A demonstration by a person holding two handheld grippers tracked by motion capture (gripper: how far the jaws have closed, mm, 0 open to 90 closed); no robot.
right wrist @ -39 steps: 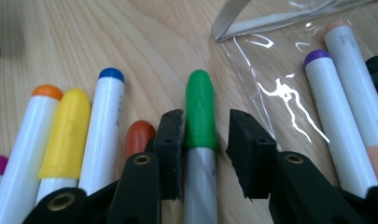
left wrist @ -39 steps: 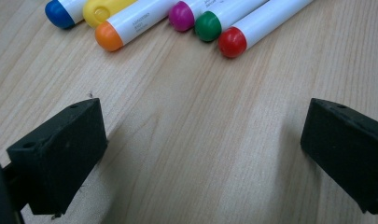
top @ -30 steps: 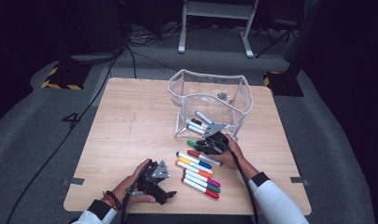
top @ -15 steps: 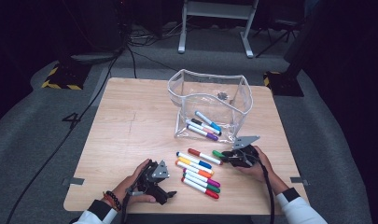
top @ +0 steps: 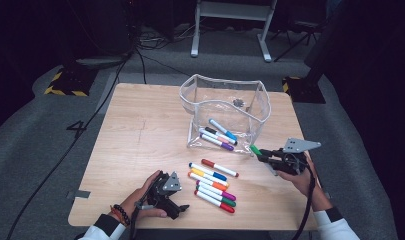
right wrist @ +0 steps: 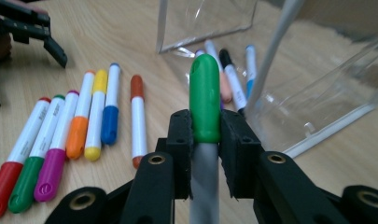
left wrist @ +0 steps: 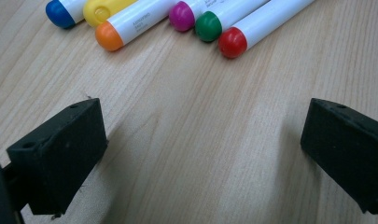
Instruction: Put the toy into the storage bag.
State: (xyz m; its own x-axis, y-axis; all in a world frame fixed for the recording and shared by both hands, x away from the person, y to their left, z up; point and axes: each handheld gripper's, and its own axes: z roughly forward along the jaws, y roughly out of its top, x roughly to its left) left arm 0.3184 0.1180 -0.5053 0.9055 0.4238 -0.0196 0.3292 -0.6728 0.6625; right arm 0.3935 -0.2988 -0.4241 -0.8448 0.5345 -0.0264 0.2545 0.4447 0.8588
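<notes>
My right gripper (top: 264,156) is clamped on the green-capped marker (right wrist: 205,100), held just off the near right corner of the clear pouch (top: 225,90). Risk: I grip it at the cap's end, so the marker could pivot or the cap pull off; the tip may also catch the pouch's soft rim instead of clearing it. Left gripper (top: 179,209) rests jaws apart, empty, near the marker row (top: 212,186). Versus a second ago: the right gripper has moved from the row, right and up, with the marker; the left stayed put.
</notes>
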